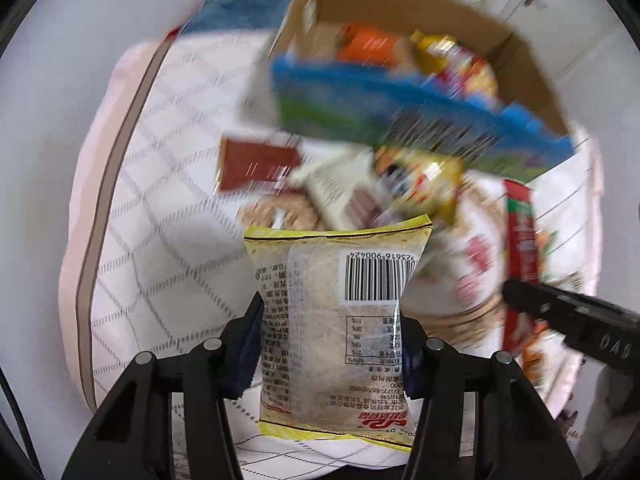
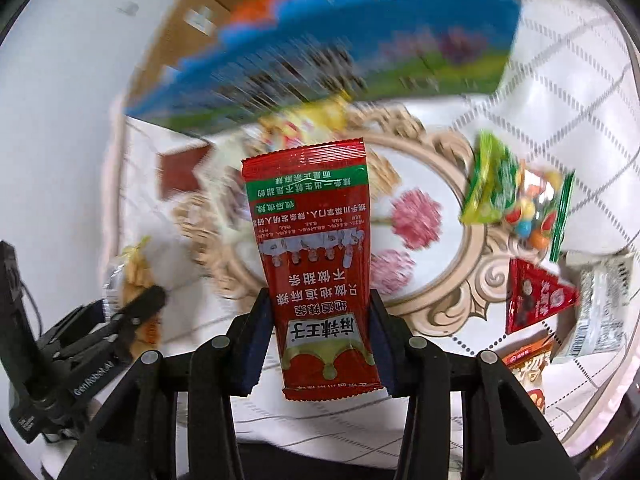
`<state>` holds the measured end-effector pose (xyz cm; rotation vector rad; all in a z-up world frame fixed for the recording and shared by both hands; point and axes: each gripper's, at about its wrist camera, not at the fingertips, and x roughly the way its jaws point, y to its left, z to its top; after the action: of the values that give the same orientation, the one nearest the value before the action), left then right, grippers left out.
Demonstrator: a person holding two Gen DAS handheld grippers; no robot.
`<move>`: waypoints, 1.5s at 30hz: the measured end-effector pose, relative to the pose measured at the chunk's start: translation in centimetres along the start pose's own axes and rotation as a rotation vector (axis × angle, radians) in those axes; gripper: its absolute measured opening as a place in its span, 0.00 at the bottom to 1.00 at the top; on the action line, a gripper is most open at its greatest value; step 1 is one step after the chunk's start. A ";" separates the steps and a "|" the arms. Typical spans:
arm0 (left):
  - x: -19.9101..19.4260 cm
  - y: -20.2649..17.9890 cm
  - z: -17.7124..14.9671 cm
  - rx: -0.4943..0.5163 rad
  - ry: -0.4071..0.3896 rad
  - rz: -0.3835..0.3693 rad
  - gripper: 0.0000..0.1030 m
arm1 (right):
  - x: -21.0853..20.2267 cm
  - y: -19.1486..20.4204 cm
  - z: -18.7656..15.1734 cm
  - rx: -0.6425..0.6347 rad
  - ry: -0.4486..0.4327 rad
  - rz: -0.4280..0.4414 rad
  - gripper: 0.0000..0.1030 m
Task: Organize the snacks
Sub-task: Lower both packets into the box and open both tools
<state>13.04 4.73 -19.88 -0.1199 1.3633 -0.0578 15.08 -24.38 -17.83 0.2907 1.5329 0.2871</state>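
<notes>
While my left gripper (image 1: 332, 344) is clamped on a yellow-edged snack packet (image 1: 336, 320), barcode side to the camera, my right gripper (image 2: 320, 340) is closed on a red snack sachet (image 2: 316, 264) printed with white characters; each packet stands upright between its pads, lifted off the surface. Beneath them lies a white quilted cloth (image 1: 160, 208) with a grey dashed diamond pattern and a brown border stripe. In the right wrist view, a round tray (image 2: 452, 276) with an ornate beige rim and pink flowers rests on the cloth. Loose snacks lie around it: a green candy bag (image 2: 512, 200), a red triangular packet (image 2: 536, 296) and a silver-white packet (image 2: 600, 308) at the right. Beyond, an open cardboard box (image 1: 400, 4) holds orange and yellow packets, with a blue-and-green carton (image 1: 400, 116), blurred, against its near side. A blue towel (image 1: 248, 0) lies past the cloth's far-left corner. Pale, plain surfaces surround the cloth.
</notes>
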 end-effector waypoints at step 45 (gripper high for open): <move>13.3 -3.4 27.5 0.045 0.356 -0.008 0.89 | 8.4 4.1 25.3 0.030 0.144 -0.135 0.98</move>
<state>42.78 1.27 -26.91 -0.0795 1.7156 -0.1212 40.57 -17.67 -23.76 0.1920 1.6914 0.1818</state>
